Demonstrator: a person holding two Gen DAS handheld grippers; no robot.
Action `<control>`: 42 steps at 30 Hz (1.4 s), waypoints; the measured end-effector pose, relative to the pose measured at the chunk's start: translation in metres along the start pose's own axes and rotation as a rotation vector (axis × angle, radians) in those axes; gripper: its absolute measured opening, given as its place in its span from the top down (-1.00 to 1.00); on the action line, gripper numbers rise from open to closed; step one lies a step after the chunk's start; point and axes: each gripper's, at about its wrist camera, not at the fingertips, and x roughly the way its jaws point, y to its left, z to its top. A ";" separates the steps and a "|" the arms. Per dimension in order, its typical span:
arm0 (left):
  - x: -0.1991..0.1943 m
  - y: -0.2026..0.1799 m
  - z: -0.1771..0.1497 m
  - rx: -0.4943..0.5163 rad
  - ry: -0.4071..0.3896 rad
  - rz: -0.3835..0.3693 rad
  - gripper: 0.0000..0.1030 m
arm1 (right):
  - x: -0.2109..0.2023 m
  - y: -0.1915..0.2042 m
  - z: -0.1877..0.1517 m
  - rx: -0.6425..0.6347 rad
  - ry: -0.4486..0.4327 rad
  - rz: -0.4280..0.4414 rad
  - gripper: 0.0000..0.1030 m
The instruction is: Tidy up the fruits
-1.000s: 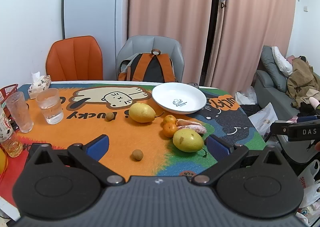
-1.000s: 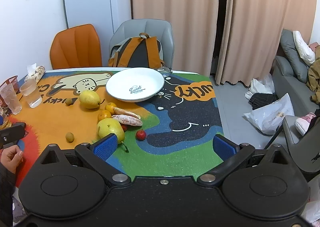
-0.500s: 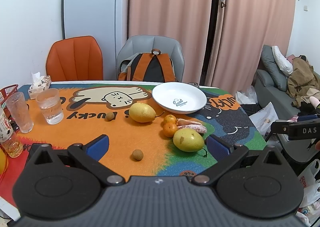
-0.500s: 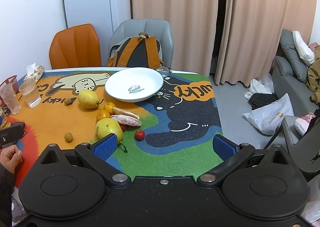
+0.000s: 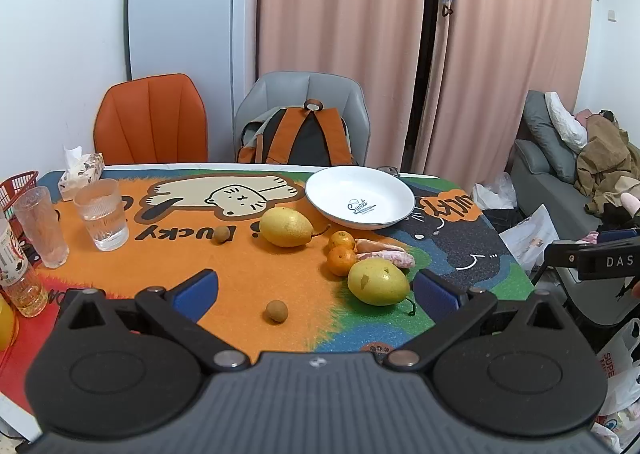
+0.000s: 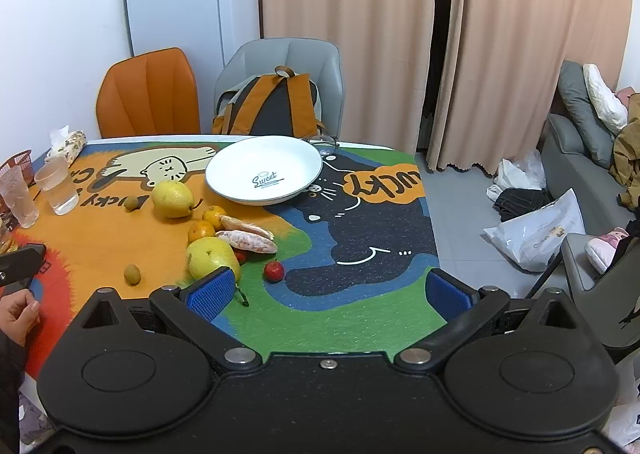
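On the table: a bright cat-printed mat (image 5: 224, 278) covers the top, with loose fruit scattered across its middle.
Plate: a round white ceramic plate (image 6: 240, 161) marked "Sweet" sits at 12 o'clock from the right gripper, with nothing on it.
Progress: by my reading the sorting has not started; every fruit lies on the mat, none on the plate.
What is left: every piece still has to be gathered, presumably onto the plate.
Yellow pears: two. One large yellow pear (image 5: 378, 282) lies at 1 o'clock just ahead of the left gripper; the far yellow pear (image 5: 286, 227) lies at 12 o'clock, near the plate.
Small orange mandarins: two (image 5: 341, 260), touching each other, between the pears.
Peeled pinkish citrus segments: two (image 6: 252, 240), side by side, beside the mandarins.
Small brown round fruits: two, well apart; one (image 5: 277, 311) at 12 o'clock close to the left gripper, one (image 5: 221, 234) at 11 o'clock.
Small red round fruits: one (image 6: 274, 270) clear at 11 o'clock from the right gripper; a second red bit shows behind the near pear, too hidden to name.
Clear ribbed glasses: two (image 5: 102, 215) at 10 o'clock.
Left gripper (image 5: 316, 290): blue-padded jaws spread wide, holding nothing, above the mat's near edge.
Right gripper (image 6: 330, 296): jaws likewise spread wide, nothing between them.
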 end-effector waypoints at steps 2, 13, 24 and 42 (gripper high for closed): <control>0.000 0.000 0.000 0.000 -0.001 0.000 -1.00 | 0.001 -0.001 0.000 0.002 0.001 0.001 -1.00; 0.003 -0.002 -0.001 -0.003 0.004 -0.006 -1.00 | 0.003 -0.002 -0.001 0.006 0.007 -0.007 -1.00; 0.010 0.000 -0.002 -0.021 -0.003 0.021 -0.98 | 0.009 -0.003 -0.003 0.003 -0.002 0.003 -0.97; 0.035 0.003 -0.008 -0.027 0.031 0.024 -0.98 | 0.045 -0.001 -0.003 0.005 0.042 0.010 -0.98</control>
